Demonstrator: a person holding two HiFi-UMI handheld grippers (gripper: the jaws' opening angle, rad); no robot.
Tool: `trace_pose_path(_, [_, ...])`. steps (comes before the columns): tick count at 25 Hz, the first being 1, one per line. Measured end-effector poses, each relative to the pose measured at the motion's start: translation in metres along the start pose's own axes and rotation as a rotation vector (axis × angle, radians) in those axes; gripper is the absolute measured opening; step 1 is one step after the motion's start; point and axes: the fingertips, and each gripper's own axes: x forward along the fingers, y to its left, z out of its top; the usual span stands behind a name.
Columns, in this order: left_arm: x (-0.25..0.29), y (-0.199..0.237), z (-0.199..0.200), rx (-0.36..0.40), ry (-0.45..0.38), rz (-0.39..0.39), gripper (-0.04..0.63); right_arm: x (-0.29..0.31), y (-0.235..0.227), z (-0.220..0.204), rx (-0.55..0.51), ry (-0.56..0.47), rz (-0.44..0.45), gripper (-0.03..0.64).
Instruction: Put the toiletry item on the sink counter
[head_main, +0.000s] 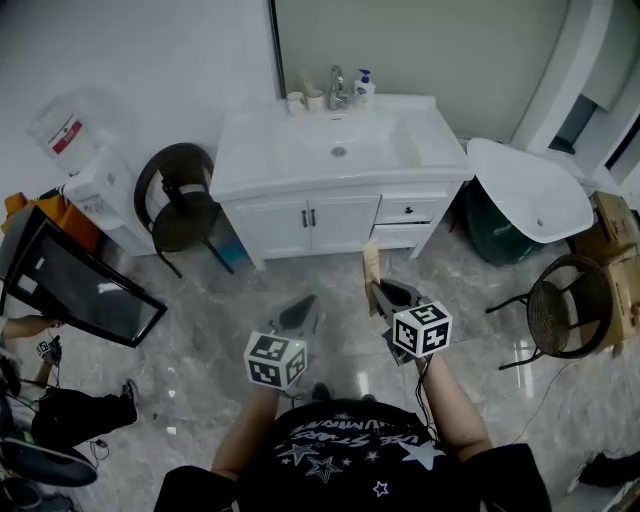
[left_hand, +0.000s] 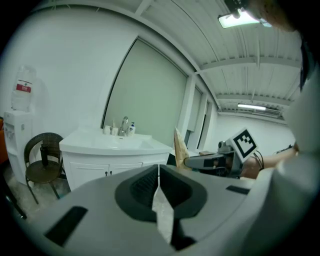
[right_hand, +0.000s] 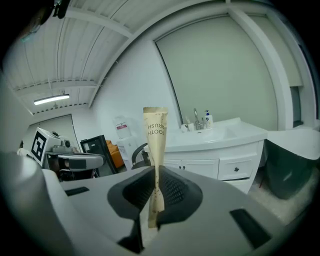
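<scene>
A tan paper toothbrush packet stands upright, pinched at its lower end by my right gripper, which is shut on it. In the head view the packet and right gripper hang over the floor in front of the white sink counter. My left gripper is beside it to the left, shut with nothing between its jaws. The left gripper view shows the counter ahead and the packet at right. The counter lies ahead and to the right in the right gripper view.
Cups, a faucet and a soap bottle stand at the counter's back. A round dark chair and water dispenser are left of it; a white tub, wicker chair and boxes are right. A black panel leans at left.
</scene>
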Motion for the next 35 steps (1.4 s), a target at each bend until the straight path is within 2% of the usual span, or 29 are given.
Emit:
trace_pose_path(9, [-0.006,0.04,-0.006,-0.03,0.005,0.006,0.02,0.036,0.016,0.009,0.023,-0.02,0.022,0.035])
trace_pose_path(14, [-0.012,0.062,-0.005,-0.034,0.001,-0.005,0.02,0.056,0.027,0.004,0.011,-0.006,0.001,0.035])
trace_pose_path(23, [-0.017,0.078,-0.018,-0.037,0.046,-0.043,0.02,0.07,0.029,-0.005,-0.001,0.034,-0.03,0.035])
trace_pose_path(35, [0.012,0.12,-0.004,-0.062,0.045,0.037,0.02,0.125,-0.007,0.015,0.004,0.028,0.002,0.035])
